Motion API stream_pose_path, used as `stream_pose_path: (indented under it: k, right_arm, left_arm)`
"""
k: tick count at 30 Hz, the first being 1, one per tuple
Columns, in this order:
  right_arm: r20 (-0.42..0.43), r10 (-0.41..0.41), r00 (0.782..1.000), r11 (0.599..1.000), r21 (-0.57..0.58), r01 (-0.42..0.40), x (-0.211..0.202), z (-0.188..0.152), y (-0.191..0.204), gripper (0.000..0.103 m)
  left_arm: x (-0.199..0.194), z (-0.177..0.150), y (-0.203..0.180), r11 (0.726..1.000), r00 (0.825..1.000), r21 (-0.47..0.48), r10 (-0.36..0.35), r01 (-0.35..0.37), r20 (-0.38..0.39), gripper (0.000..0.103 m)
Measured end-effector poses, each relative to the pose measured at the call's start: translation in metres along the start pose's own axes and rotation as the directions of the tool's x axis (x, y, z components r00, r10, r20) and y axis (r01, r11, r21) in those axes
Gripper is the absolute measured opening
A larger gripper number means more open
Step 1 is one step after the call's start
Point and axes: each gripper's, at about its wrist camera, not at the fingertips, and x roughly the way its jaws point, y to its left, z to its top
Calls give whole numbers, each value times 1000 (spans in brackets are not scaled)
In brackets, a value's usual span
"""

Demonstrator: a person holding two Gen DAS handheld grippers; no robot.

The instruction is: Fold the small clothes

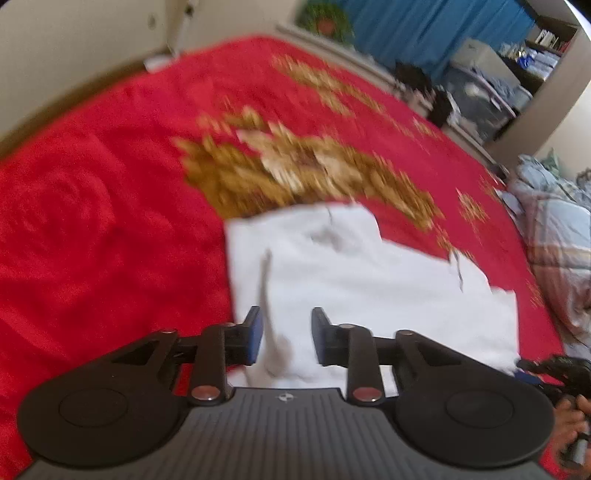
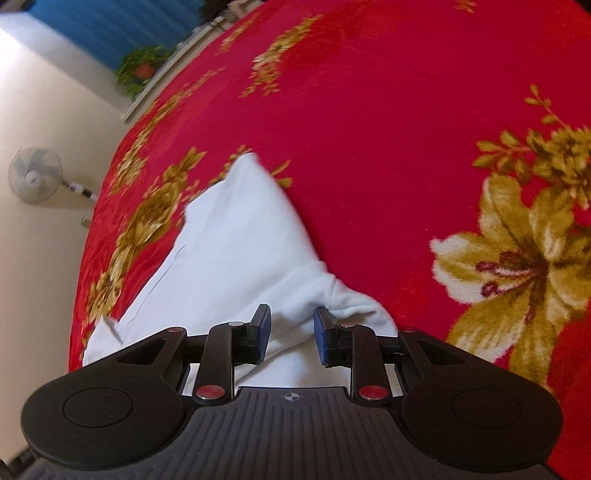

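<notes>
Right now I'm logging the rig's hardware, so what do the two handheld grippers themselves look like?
The left gripper and right gripper match: black linkage arms with blue finger pads, red-capped pivot pins, round black side housings, and a ribbed grey body carrying a small crosshair mark. Part of a bare hand shows at the left view's edge; no sleeve is visible.

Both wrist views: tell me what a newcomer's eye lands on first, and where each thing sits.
The bright red blanket with gold flowers fills both views, with one large cream-and-gold lily at the right of the right wrist view. Against it, the white garment lies spread out just ahead of the left gripper and the right gripper, both with their jaws apart over the cloth. A blue curtain hangs at the far edge of the room.
</notes>
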Motion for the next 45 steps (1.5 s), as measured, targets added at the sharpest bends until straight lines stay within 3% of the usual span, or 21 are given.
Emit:
stream_pose_path:
  k: [5,10,11,12,13,15,19,22,25,27,29,30,33,37,39,42,43,45]
  right_arm:
    - [-5,-20,1000,1000,-3,20,2,-2,-1,25]
    - [-22,-19,1000,1000,8,19,4,-2,0,26]
    - [-33,-15,999,1000,13,15,5,-2,0,27]
    - [-48,-3,999,1000,22,4,7,-3,1,29]
    - [-60,9,998,1000,27,-8,7,-3,2,35]
    - [-64,13,998,1000,17,-12,10,-4,4,37]
    - [-45,5,999,999,50,-3,14,-2,2,31]
    - [-13,0,1000,999,36,0,8,1,3,5]
    - [38,36,999,998,50,-38,-14,5,5,5]
    - [63,38,997,998,44,-40,-27,7,6,5]
    - [20,-15,1000,999,49,14,-22,6,1,5]
    - [-11,-42,999,997,68,43,-16,5,-5,5]
    - [-63,-118,991,989,85,123,-9,0,-10,14]
    - [64,-109,992,992,-61,113,-40,-5,17,15]
    - [124,-54,991,986,-149,72,-51,-5,30,15]
    - [126,9,992,975,-221,19,-40,2,39,22]
    - [106,-1,994,976,-217,24,-30,5,35,26]
    - [38,-121,992,973,-192,126,-4,11,25,25]
  left_arm:
    - [22,-11,-3,999,997,13,46,-45,-64,34]
    - [24,-15,-4,998,996,36,56,-54,-65,32]
    - [23,-15,-3,998,997,35,55,-53,-63,28]
    - [22,-15,-2,998,997,35,57,-55,-60,15]
    - [21,-15,-2,998,997,37,56,-54,-60,9]
    - [19,-15,-2,998,997,40,51,-48,-55,3]
    - [9,-13,-2,999,999,39,32,-31,-30,3]
    - [-9,-9,-3,1000,1000,22,-9,8,16,3]
    - [-22,-7,-4,999,999,21,-39,38,35,3]
    - [-13,-11,-4,999,999,38,-14,15,-32,3]
    - [3,-17,-4,998,992,64,35,-28,-124,3]
    - [6,-19,-7,995,990,83,63,-53,-129,4]
    - [-8,-14,-16,989,996,132,79,-73,-42,6]
    - [-20,-11,-27,988,1000,152,5,-7,15,7]
    - [-12,-15,-30,987,1000,162,-7,9,-14,7]
    - [18,-24,-30,983,989,179,61,-36,-133,13]
    - [26,-29,-26,981,981,184,86,-53,-174,13]
    - [24,-25,-28,983,982,176,87,-57,-167,14]
